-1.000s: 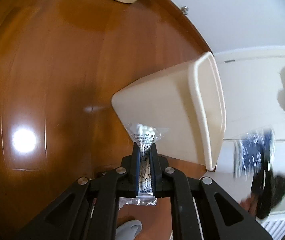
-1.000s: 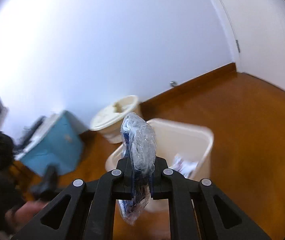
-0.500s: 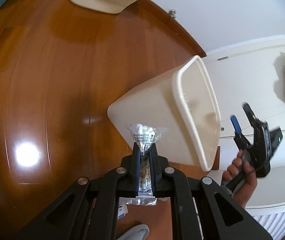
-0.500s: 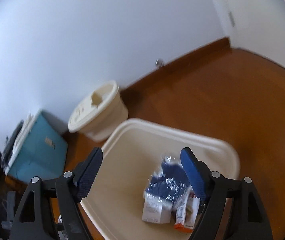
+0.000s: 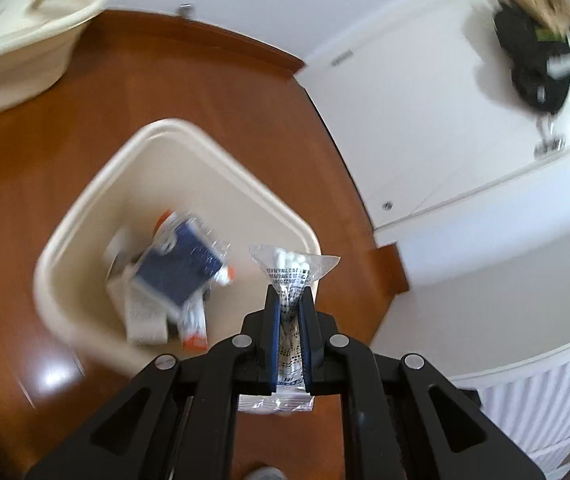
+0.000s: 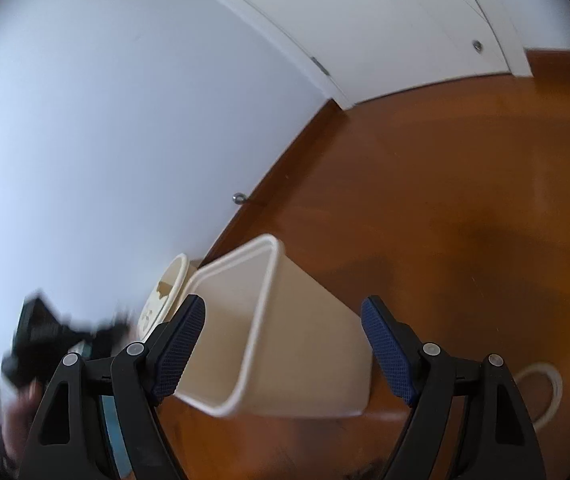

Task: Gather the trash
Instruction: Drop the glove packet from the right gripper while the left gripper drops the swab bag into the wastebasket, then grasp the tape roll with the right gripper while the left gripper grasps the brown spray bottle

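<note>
Left hand-held gripper [image 5: 289, 300]: jaws closed on a clear plastic packet [image 5: 293, 272] with white pellets and black print; the packet's top flares out past the fingertips, its lower edge hangs below the jaws. The packet sits over the near right rim of the bin.

Bin [image 5: 85, 208]: cream plastic, rectangular with rounded corners, open top, standing on the wooden floor [image 5: 213, 80]. Seen from above in the left wrist view, motion-blurred. In the right wrist view the bin [image 6: 305, 332] appears from the side, near, between the two open fingers.

Contents of bin: a dark blue wrapper in clear film [image 5: 183, 268] lying on top, white cartons [image 5: 141, 312] beneath it, an orange-and-white sachet [image 5: 195, 332] at the near side. All blurred; print not legible.

Right hand-held gripper [image 6: 285, 340]: jaws spread wide, nothing between the blue textured pads [image 6: 387, 348]. It is on the near side of the bin, outside it.

Second container [image 5: 33, 40]: cream, round, with a lid that has an opening, far left against the wall; also visible behind the bin in the right wrist view [image 6: 165, 292].

White door [image 5: 425, 120]: right of the floor, with a dark bag [image 5: 537, 64] hanging on it, blurred.

Doorstop [image 6: 239, 197]: small metal fitting at the skirting, far side
</note>
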### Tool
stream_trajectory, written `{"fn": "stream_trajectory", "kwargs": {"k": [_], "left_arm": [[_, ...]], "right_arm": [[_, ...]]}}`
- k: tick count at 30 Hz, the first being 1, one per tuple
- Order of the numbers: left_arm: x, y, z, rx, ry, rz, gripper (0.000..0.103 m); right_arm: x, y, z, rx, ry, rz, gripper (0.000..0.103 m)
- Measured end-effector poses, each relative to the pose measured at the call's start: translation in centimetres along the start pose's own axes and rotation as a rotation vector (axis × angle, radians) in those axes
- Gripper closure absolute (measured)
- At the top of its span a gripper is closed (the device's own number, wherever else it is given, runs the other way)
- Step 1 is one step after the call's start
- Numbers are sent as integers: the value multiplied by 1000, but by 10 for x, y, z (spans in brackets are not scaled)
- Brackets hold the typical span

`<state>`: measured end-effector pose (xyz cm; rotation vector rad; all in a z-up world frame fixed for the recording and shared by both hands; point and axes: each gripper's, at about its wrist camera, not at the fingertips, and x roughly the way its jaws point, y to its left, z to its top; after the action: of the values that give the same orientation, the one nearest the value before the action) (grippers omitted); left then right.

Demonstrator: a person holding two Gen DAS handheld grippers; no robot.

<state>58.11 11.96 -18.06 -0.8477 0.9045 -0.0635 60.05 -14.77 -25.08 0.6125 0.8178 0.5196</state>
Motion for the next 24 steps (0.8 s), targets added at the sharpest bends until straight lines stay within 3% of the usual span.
{"fn": "stream_trajectory", "kwargs": {"k": [5, 8, 10, 12, 19, 22, 24], "left_arm": [[73, -10, 8, 39, 134, 60, 95], [91, -9, 0, 51, 154, 166, 89], [88, -12, -5, 70, 133, 165, 68], [80, -14, -4, 103, 106, 151, 0], [33, -22, -15, 194, -11, 134, 0], [7, -22, -43, 229, -44, 133, 0], [-7, -15, -64, 225, -41, 149, 0]], "right_arm": [[-7, -24, 1, -6, 21, -37, 21], [-14, -38, -3, -28, 22, -95, 21], [-16, -53, -10, -37, 26, -167, 21], [-20, -74, -16, -37, 33, -274, 20], [-19, -182, -47, 114, 183, -603, 21], [1, -197, -66, 12, 262, -690, 22], [12, -200, -76, -47, 292, -726, 32]]}}
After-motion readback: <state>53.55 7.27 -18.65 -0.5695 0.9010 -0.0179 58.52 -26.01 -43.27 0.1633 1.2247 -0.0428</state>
